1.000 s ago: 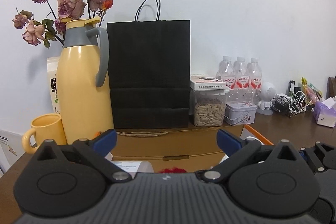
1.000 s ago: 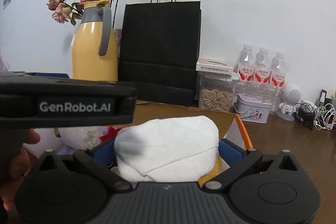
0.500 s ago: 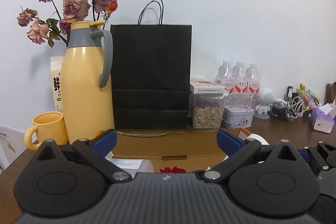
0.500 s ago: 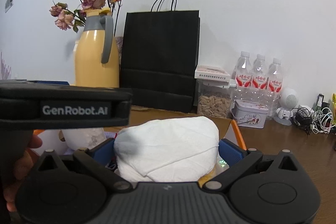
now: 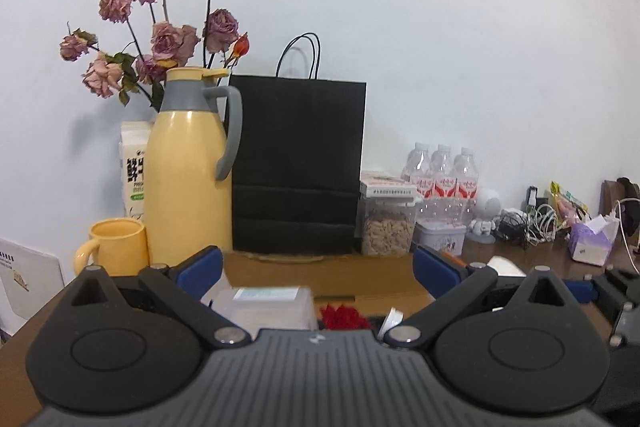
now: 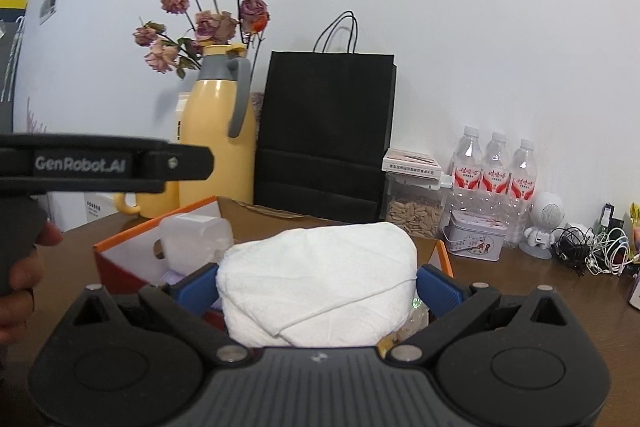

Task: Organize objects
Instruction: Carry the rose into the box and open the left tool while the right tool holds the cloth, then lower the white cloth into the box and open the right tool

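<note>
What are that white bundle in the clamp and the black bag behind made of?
The white bundle looks like soft, matte cloth or paper towel: it shows folds and a nubbly texture. The black bag seems to be matte paper, with crisp creases and thin cord handles.

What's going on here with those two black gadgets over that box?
A person is tidying a desk with a handheld gripper in each hand. The right gripper is shut on a folded white towel, held above an open cardboard box that already holds a clear plastic container. The left gripper is open and holds nothing, over the same box. A yellow thermos and black paper bag stand behind.
</note>
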Demonstrator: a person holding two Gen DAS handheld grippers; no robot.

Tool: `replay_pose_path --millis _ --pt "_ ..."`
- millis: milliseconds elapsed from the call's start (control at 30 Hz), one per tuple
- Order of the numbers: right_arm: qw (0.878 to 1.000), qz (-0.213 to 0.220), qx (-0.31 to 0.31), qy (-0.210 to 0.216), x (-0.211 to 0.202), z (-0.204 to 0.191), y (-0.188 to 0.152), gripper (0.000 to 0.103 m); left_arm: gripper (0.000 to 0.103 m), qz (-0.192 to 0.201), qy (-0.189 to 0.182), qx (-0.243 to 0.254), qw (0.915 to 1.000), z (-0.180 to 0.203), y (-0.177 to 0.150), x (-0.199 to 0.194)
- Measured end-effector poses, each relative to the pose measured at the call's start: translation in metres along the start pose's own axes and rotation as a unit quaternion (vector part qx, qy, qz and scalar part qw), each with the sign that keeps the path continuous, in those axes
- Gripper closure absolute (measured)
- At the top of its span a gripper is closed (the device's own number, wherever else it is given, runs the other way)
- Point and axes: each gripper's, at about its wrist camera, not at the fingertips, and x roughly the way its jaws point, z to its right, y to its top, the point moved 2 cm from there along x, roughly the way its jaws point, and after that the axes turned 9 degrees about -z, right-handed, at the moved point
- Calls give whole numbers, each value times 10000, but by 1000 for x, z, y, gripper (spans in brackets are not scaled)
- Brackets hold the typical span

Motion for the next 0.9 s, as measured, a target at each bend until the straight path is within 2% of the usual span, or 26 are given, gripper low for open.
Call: replay_pose_path --millis 233,767,900 --pt "9998 -142 -122 60 -15 -8 -15 0 0 -285 84 -31 9996 -15 -28 -20" --pt "9919 -1223 122 322 -30 -10 -73 0 0 -1390 183 -87 9901 -44 -81 -33" --pt "9908 -1310 90 339 -29 -14 -77 0 0 -1416 162 -179 9896 -48 -83 -33"
